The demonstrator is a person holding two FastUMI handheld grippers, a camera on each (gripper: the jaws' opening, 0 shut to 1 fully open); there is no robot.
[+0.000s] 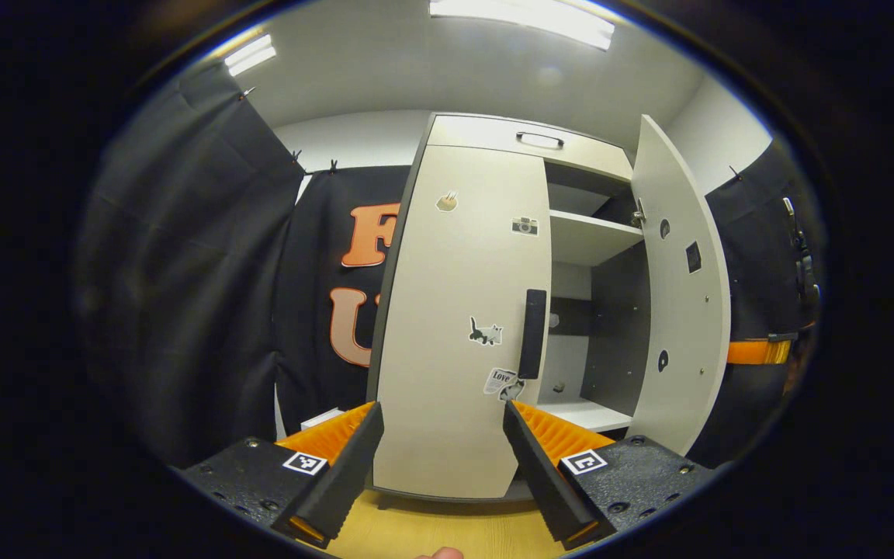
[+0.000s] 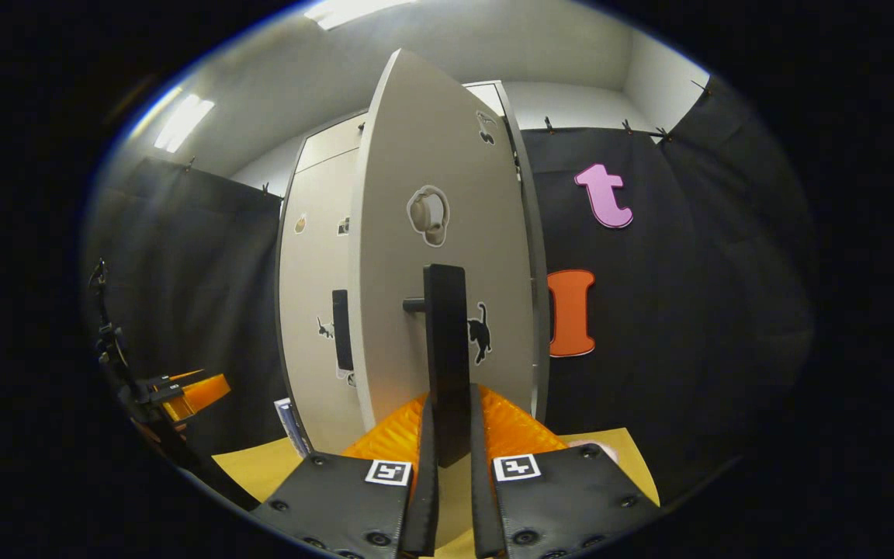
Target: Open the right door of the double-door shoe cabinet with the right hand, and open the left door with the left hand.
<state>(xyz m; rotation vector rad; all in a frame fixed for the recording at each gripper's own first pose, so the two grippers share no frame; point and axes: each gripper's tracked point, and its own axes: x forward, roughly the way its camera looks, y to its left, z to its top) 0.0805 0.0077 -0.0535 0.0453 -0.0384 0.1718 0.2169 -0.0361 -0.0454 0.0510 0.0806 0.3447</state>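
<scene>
Right door's handle (image 2: 447, 357) sits clamped in right hand-held gripper (image 2: 447, 435); left hand-held gripper (image 1: 443, 442) gapes before left door (image 1: 455, 310).

**Pale cabinet, black handles, dark cloth**

The shoe cabinet (image 1: 455, 310) is pale beige-grey with a dark grey side edge. Its left door (image 1: 459, 404) carries a black bar handle (image 1: 532, 334) and small stickers, among them a black-and-white cat sticker (image 1: 486, 332). The right door (image 2: 439, 256) bears a black handle (image 2: 447, 357) and a black cat sticker (image 2: 480, 332). The shelves (image 1: 590, 237) inside are white against grey walls. The floor (image 1: 447, 532) is yellow wood-grain. The booth cloth (image 1: 183, 272) is black.
</scene>
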